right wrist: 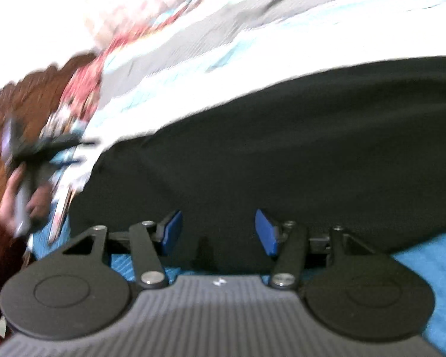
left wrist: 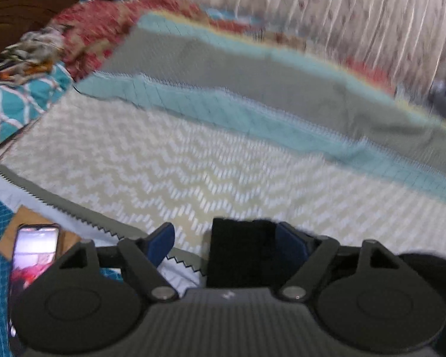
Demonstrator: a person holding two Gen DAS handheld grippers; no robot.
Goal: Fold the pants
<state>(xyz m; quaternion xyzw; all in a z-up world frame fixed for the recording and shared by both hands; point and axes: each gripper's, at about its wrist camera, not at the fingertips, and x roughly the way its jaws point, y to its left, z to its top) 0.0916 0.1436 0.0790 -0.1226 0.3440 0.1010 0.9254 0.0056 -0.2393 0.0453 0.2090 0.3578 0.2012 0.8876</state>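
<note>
Black fabric pants (right wrist: 282,148) lie spread on the bed's chevron bedspread (left wrist: 163,163), near its front edge. Left gripper (left wrist: 226,244): jaws spread, black cloth between, not pinched. Right gripper (right wrist: 218,232): jaws spread, empty, over the pants. Folding looks barely begun; most folds remain.

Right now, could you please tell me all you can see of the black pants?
The pants are plain black soft cloth, lying spread wide and mostly flat on the bed. The right gripper hangs open over their near edge. In the left view a black fold stands between the open left gripper's fingers, unpinched.
</note>
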